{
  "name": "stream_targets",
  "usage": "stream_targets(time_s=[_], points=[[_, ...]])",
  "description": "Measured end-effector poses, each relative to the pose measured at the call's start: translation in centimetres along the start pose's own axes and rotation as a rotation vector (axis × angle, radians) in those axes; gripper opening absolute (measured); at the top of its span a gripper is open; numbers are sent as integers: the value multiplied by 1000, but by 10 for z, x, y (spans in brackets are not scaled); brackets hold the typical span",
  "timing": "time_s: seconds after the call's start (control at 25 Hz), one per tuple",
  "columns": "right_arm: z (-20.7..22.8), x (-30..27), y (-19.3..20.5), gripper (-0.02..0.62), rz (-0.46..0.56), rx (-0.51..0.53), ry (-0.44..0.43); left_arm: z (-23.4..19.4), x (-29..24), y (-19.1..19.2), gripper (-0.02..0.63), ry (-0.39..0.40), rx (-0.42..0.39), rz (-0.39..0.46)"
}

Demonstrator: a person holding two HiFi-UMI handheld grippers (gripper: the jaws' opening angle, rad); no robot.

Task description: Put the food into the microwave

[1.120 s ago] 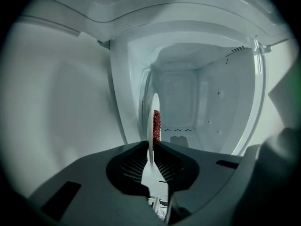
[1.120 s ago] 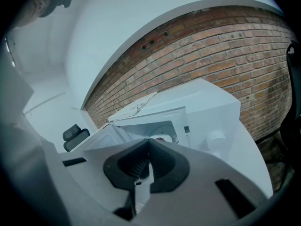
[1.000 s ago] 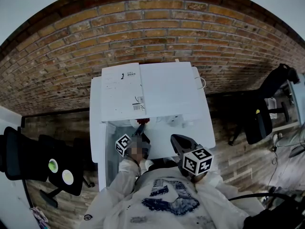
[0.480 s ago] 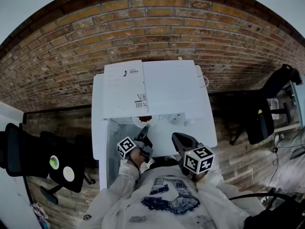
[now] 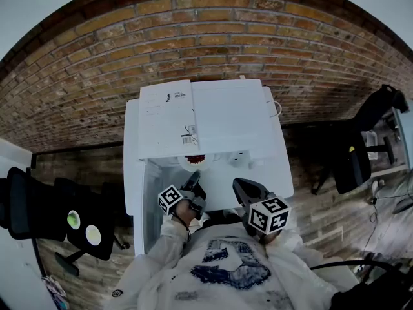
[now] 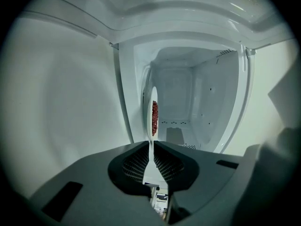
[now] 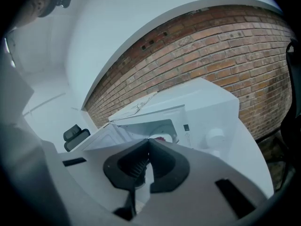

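Note:
The white microwave [image 5: 226, 118] stands on a white table with its door [image 5: 133, 166] swung open to the left. My left gripper [image 5: 193, 185] is shut on the rim of a white plate [image 5: 195, 161] carrying red food [image 6: 154, 118], held at the oven's opening. Its jaws have just been closing, with the plate rim between them. In the left gripper view the plate [image 6: 151, 126] shows edge-on between the pads of the left gripper [image 6: 151, 147], the empty cavity [image 6: 188, 102] behind it. My right gripper [image 5: 242, 189] hangs shut and empty in front of the microwave [image 7: 207, 107].
A sheet of printed paper [image 5: 166, 118] lies on top of the microwave. The table [image 5: 279, 179] stands against a brick wall [image 5: 206, 37]. Black office chairs stand at the left [image 5: 39, 205] and right [image 5: 352, 160]. The control knob [image 7: 214, 136] is right of the opening.
My left gripper and the plate have shifted slightly forward toward the microwave opening. The right gripper has stayed where it was.

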State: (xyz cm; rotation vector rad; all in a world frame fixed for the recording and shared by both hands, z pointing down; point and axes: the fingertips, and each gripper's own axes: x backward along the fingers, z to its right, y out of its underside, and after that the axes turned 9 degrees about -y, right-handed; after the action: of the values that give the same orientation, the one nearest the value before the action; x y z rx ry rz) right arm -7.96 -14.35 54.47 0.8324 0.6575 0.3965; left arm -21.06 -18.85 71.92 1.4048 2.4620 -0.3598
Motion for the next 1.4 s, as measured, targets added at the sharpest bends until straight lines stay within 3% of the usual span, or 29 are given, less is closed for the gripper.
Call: stream_targets(time_s=[1.4], points=[[8, 13, 6, 14, 5, -18, 27, 8, -36, -21, 25, -25, 3, 22]])
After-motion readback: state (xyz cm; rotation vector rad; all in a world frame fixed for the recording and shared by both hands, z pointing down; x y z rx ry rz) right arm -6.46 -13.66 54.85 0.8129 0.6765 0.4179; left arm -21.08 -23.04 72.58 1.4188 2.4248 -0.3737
